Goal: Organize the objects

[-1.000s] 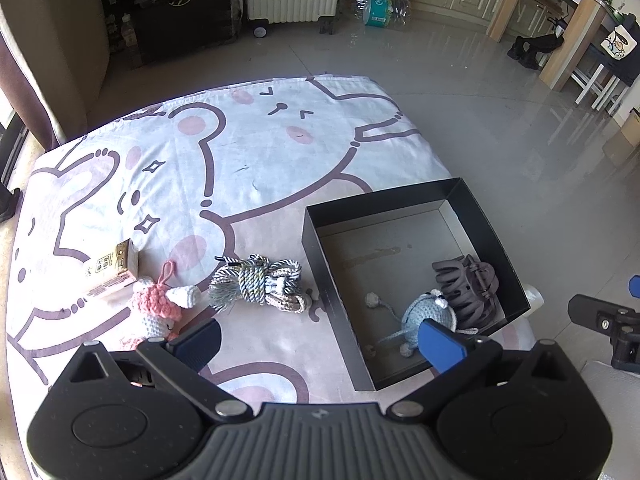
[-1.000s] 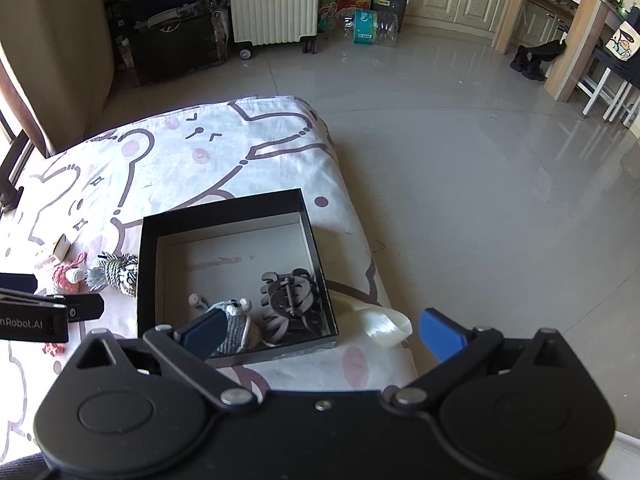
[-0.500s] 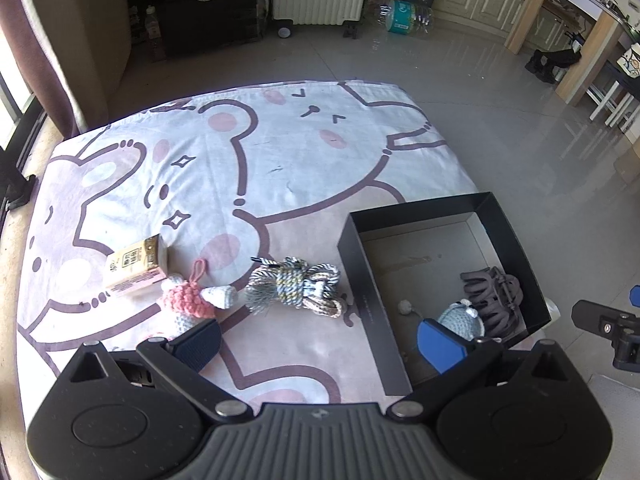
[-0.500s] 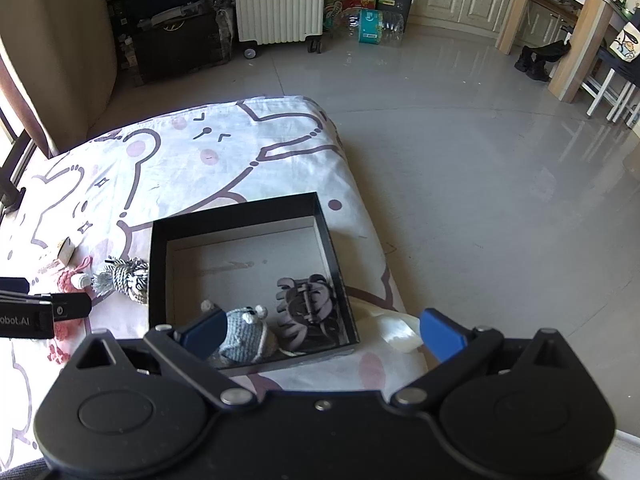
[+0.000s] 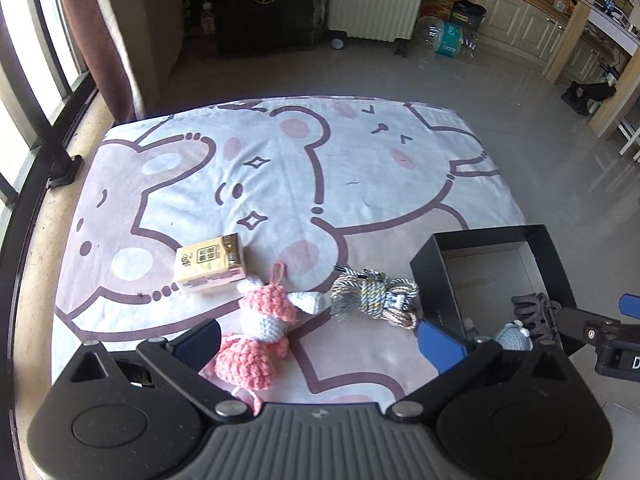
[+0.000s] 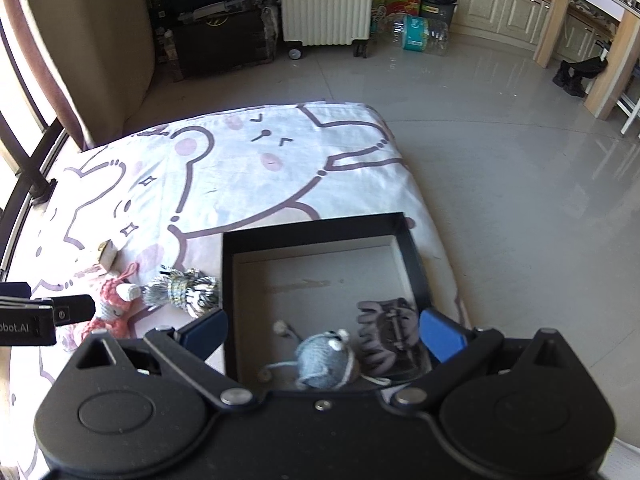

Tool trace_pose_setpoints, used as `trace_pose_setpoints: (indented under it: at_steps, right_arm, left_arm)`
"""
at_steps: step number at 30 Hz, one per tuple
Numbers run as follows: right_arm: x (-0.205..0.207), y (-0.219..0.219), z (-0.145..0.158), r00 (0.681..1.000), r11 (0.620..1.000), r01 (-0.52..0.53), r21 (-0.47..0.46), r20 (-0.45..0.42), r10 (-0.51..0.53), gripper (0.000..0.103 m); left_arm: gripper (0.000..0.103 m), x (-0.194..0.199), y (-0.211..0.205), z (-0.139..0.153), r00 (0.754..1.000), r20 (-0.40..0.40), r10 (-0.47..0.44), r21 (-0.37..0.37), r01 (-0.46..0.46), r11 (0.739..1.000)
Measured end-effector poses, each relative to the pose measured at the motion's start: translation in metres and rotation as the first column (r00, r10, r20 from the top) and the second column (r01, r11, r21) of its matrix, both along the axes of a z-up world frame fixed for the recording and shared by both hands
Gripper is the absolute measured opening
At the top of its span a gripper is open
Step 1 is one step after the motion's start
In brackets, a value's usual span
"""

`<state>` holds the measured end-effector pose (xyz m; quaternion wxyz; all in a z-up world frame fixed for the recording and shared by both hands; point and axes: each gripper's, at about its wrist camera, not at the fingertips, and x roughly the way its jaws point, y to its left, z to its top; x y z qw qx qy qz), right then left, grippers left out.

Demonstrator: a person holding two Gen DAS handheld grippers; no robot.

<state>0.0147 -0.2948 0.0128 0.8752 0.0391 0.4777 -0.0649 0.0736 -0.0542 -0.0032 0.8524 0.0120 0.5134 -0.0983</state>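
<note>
While both grippers hang above the patterned sheet (image 5: 280,168), their jaws stand spread wide and hold nothing. The left gripper (image 5: 318,340) hovers over the pink knitted toy (image 5: 262,328), whose lower half lies between the blue pads without touching either that I can see. The right gripper (image 6: 322,330) is spread over the near part of the black box (image 6: 320,226), framing what lies inside.

The pink toy has a white horn and a loop on top, and lies on its side. Just beside it to the right lies a bundle of grey and cream rope (image 5: 374,294), coiled and knotted, close to the box's left wall (whether it touches the wall cannot be told). Behind the toy a small tan packet (image 5: 210,264) lies flat, touching or nearly touching the toy's head.

Inside the box a blue-grey knitted mouse (image 6: 326,360) lies next to a dark hair claw (image 6: 386,336), both in the near right corner; the rest of the box floor is bare.

The far half of the sheet is open. The box sits near the sheet's right edge, beyond which the tiled floor (image 6: 520,160) begins.
</note>
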Motion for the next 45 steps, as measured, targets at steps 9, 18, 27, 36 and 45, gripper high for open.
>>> trace_pose_setpoints:
  at_steps: [9, 18, 27, 36, 45]
  right_arm:
    - [0.017, 0.045, -0.006, 0.998, 0.998, -0.07, 0.005, -0.005, 0.07, 0.103]
    - [0.031, 0.083, -0.007, 0.993, 0.992, -0.122, 0.016, 0.003, 0.122, 0.103]
    - [0.037, 0.107, -0.007, 0.988, 0.988, -0.152, 0.029, 0.024, 0.151, 0.103]
    - [0.037, 0.122, -0.008, 0.981, 0.982, -0.19, 0.023, 0.051, 0.188, 0.103]
    - [0.038, 0.126, -0.008, 0.98, 0.982, -0.186, 0.011, 0.077, 0.185, 0.103]
  left_arm:
    - [0.103, 0.003, 0.048, 0.005, 0.997, 0.02, 0.072, 0.001, -0.072, 0.997]
    - [0.103, 0.004, 0.095, -0.002, 0.989, 0.017, 0.147, 0.026, -0.147, 0.989]
    - [0.103, 0.001, 0.114, -0.001, 0.985, 0.036, 0.167, 0.049, -0.169, 0.984]
    - [0.103, -0.003, 0.112, -0.003, 0.989, 0.066, 0.13, 0.068, -0.135, 0.989]
    - [0.103, 0.0, 0.115, -0.008, 0.988, 0.068, 0.137, 0.04, -0.14, 0.989]
